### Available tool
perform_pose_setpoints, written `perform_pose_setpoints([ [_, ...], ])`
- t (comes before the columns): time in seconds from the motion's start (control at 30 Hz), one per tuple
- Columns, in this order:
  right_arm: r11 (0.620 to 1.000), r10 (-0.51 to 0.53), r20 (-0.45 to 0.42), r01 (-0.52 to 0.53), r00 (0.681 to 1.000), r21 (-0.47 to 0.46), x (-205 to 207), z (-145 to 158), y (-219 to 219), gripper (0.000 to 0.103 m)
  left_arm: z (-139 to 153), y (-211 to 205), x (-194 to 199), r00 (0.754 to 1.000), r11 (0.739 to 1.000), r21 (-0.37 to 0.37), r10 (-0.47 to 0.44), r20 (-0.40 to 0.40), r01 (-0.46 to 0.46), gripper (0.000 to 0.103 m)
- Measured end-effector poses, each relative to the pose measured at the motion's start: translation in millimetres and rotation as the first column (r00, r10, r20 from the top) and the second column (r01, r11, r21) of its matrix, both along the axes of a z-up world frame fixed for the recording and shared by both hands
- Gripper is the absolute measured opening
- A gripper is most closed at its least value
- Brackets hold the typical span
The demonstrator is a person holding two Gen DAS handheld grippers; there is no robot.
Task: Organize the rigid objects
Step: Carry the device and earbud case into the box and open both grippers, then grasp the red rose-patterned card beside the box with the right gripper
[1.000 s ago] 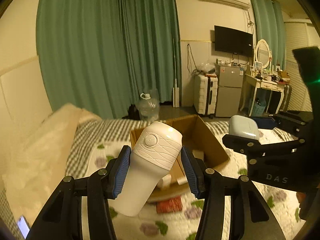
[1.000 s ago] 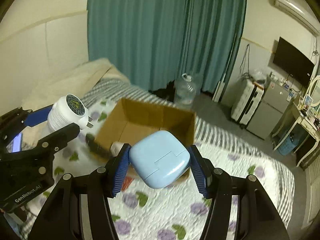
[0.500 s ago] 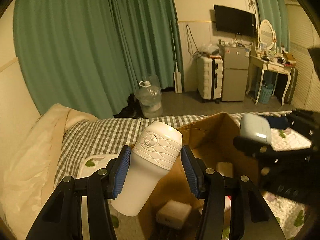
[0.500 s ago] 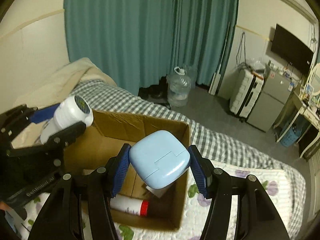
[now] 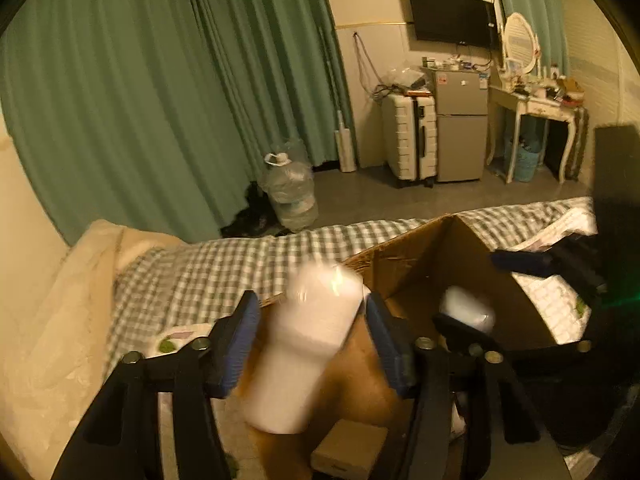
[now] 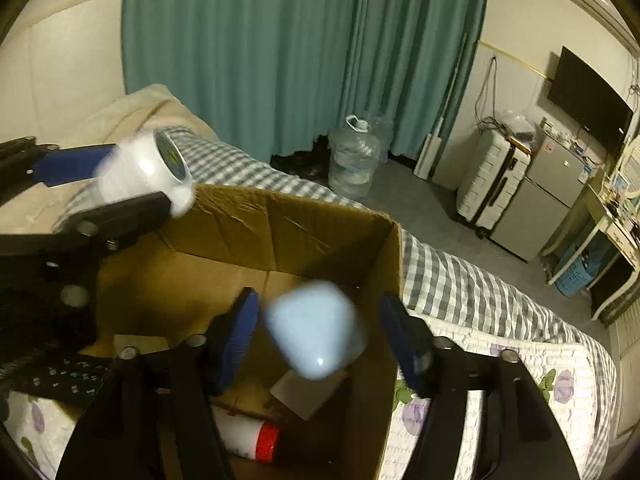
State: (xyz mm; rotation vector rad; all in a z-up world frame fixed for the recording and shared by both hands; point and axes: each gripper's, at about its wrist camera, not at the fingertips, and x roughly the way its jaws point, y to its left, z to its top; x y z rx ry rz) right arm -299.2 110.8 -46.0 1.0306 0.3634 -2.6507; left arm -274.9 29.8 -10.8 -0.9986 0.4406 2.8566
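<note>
**Both items released over the box**

The bottle (image 5: pixel 308 344) is blurred and loose between my left tongs (image 5: pixel 310 346), gaps on both sides; those jaws have just been opening and no longer press it. It hangs over the box (image 6: pixel 280 224) at its 9 o'clock wall. The blue case (image 6: pixel 316 328) sits likewise free between my right tongs (image 6: pixel 320 332), which have also just been opening, above the box's 3 o'clock half.

Risks, as I judge them: the bottle is close to the rim and could clip the wall and tip out onto the bed (image 6: pixel 460 280). The case may land on the red-capped tube (image 6: pixel 248 436) or the white card (image 6: pixel 304 392) below and bounce.

Pose: both tongs point steeply down into the box, left at 9 o'clock of right, close together.
</note>
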Motion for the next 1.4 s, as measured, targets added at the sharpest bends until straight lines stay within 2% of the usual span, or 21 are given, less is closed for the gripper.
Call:
perform_pose_setpoints([
  [0.07,0.999,-0.02,-0.038,0.021,0.999,0.032,14,11,1,0.086,8,-1,9,1.0,1.0,-0.01,0.017,-0.02,-0.017,0.067],
  [0.23,0.996,-0.05,-0.102,0.057,0.994,0.065,56,49,11,0.09,48,-16,47,0.996,0.998,0.044,0.041,-0.076,-0.038,0.07],
  [0.43,0.997,-0.068,-0.177,0.074,0.982,0.029,125,100,14,0.096,96,-40,112,0.983,0.995,0.091,0.052,-0.176,-0.036,0.073],
  [0.53,0.998,-0.064,-0.192,0.067,0.979,0.009,152,113,13,0.101,107,-50,144,0.975,0.994,0.108,0.057,-0.213,-0.035,0.074],
  [0.63,0.998,-0.06,-0.185,0.06,0.981,-0.006,176,109,9,0.103,103,-61,169,0.974,0.993,0.112,0.065,-0.219,-0.041,0.075],
  [0.8,0.998,-0.06,-0.129,0.06,0.99,-0.011,195,68,-3,0.103,73,-79,190,0.973,0.987,0.124,0.122,-0.194,-0.099,0.076],
  [0.93,0.997,-0.065,-0.035,0.063,0.997,-0.04,188,21,-14,0.103,27,-97,189,0.978,0.976,0.145,0.178,-0.112,-0.162,0.076],
  [1.07,0.996,-0.08,0.057,0.082,0.995,-0.036,166,-33,-33,0.103,-16,-107,181,0.976,0.966,0.153,0.215,-0.029,-0.208,0.076],
  [1.2,0.993,-0.099,0.142,0.106,0.985,-0.047,142,-82,-52,0.103,-53,-112,165,0.969,0.962,0.119,0.244,0.021,-0.245,0.076],
  [1.4,0.989,-0.122,0.21,0.137,0.97,-0.057,112,-119,-73,0.103,-86,-122,143,0.962,0.957,0.101,0.266,0.065,-0.272,0.076],
])
